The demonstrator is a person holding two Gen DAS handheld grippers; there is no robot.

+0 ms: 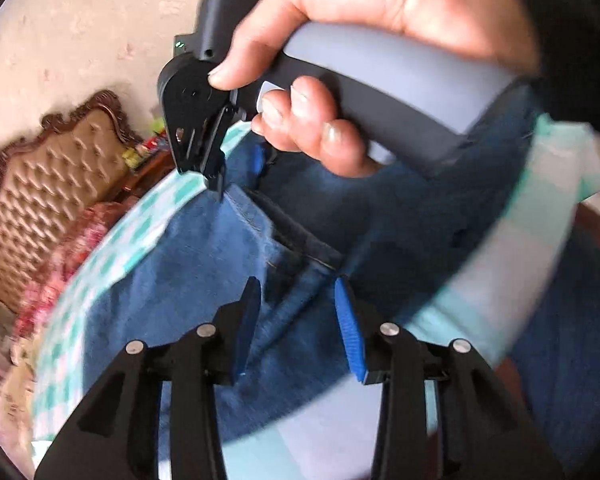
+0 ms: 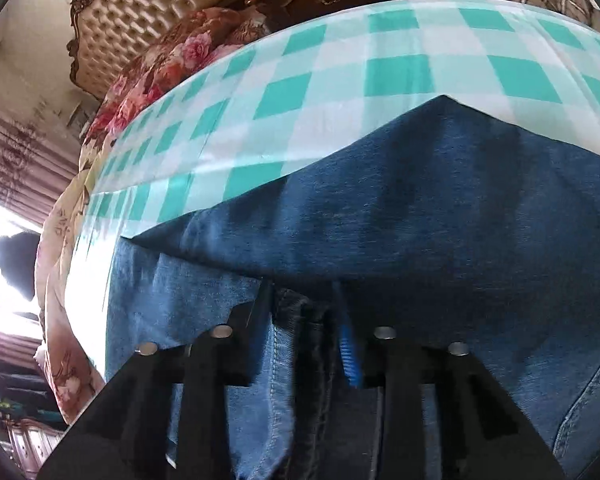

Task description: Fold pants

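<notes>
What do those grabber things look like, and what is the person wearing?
Each gripper has black linkage arms with silver rivets and ribbed blue pads. The other gripper has a black head and a grey handle, with a tiny green light. The hand comes out of a dark sleeve.

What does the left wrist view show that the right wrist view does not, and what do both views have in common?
Only the left wrist view shows the person's hand holding the right gripper by its handle, tip down at the jeans, and the left gripper with its blue pads apart above the denim.

Only the right wrist view shows a stitched denim edge between the right gripper's fingers, the far point of the folded jeans, and a bright window.

Both show the blue jeans, the green checked cloth under them, and the tufted headboard.
</notes>
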